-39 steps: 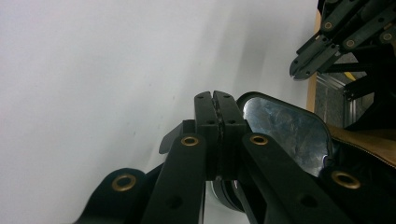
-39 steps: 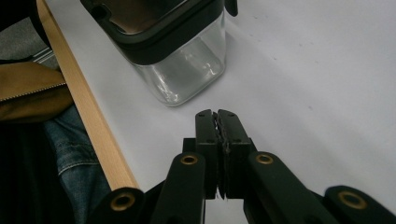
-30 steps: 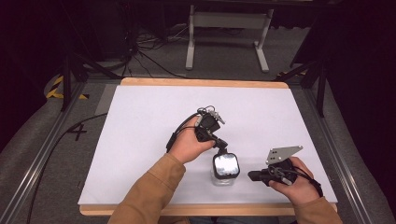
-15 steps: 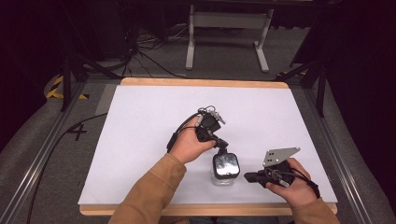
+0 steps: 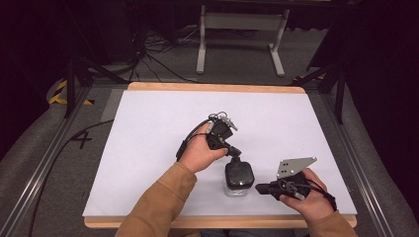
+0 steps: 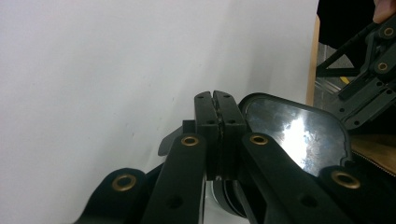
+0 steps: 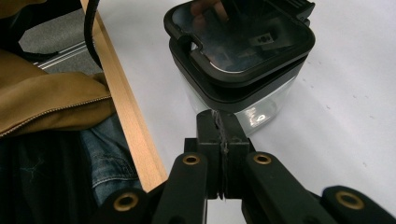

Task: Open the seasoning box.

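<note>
On the table: white sheet over a wooden board, a strip of wood showing along the near and far edges.
Container: small clear box with a black lid, standing upright near the near edge, a little right of the middle, between the two hands.
Lid: glossy black, seated on the clear body; in the right gripper view a lip sticks out at one corner.
Left gripper: held in the person's left hand, reaching in from the far-left side, its tip at the far edge of the lid.
Left jaws: clenched, pads pressed flat against each other with nothing between them; in the left gripper view they sit just beside the lid's rim, and I cannot tell whether they touch it.
Right gripper: in the right hand, lying low and pointing left at the container's right side, just beside it.
Right jaws: clenched on nothing; in the right gripper view the tip sits against or just short of the clear wall below the lid.
Sleeve: tan, on the left forearm, coming in from the near edge.
Grey plate: three-cornered, on top of the right gripper.
</note>
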